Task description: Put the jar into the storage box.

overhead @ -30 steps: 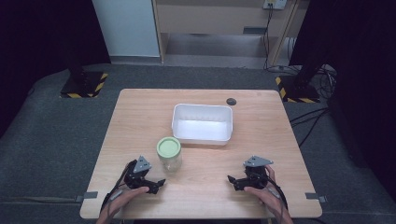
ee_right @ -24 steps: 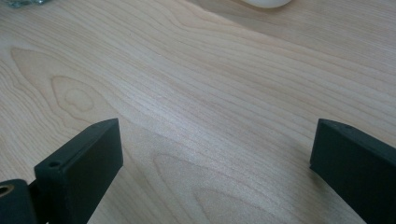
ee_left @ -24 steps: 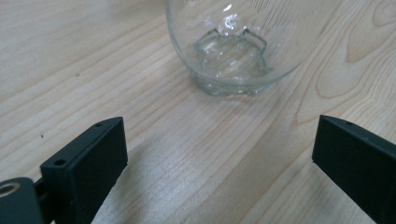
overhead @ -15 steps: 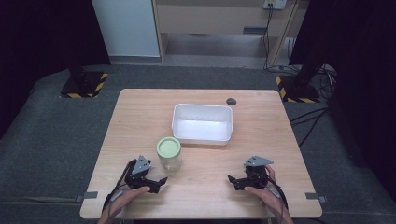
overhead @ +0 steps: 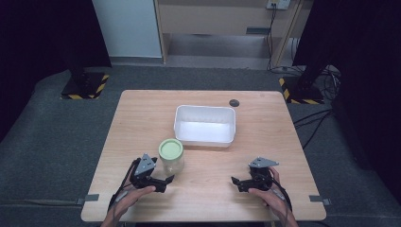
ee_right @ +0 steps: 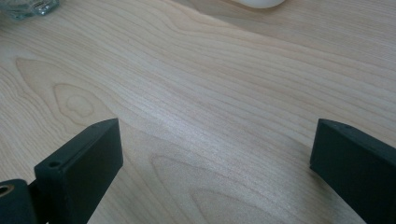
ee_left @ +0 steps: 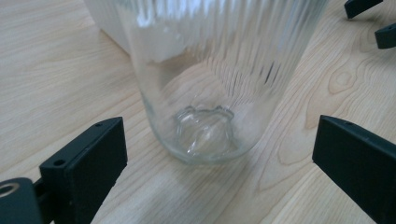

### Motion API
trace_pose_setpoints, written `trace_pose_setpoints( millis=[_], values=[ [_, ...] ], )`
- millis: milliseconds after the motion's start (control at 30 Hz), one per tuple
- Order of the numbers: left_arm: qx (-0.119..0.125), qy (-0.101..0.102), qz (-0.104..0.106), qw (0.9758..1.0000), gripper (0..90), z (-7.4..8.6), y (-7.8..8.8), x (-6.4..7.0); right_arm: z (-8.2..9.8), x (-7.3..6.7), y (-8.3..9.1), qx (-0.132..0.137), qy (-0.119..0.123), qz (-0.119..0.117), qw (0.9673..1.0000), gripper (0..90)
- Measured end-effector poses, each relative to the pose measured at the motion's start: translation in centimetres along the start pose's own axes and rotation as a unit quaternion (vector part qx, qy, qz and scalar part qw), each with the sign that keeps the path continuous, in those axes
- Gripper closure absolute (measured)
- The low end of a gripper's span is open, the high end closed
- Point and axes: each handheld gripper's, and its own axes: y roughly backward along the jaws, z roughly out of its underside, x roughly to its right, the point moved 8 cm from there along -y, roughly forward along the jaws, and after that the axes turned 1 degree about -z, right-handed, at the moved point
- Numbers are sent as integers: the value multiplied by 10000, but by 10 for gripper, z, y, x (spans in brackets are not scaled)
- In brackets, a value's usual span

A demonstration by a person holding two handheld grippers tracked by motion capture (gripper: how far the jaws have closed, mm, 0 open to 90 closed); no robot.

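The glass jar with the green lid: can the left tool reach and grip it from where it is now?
Probably yes. The left tool is open, and the jar stands just ahead between its jaws with only bare table between.

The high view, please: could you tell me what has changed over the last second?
Nothing visibly changed: both grippers rest open where they were, the left gripper near the glass jar, the right gripper apart, and the white tub unmoved.

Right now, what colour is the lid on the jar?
Light green. The lid shows best in the high view, on the clear glass jar.
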Motion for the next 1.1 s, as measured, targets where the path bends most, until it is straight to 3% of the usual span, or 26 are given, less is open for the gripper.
trace_pose_setpoints(
  millis=[1100],
  values=[
    [146, -215, -125, 9996, 17, -32, -2, -3, 0, -1, -1, -52, 43, 7, 10000, 27]
  ],
)
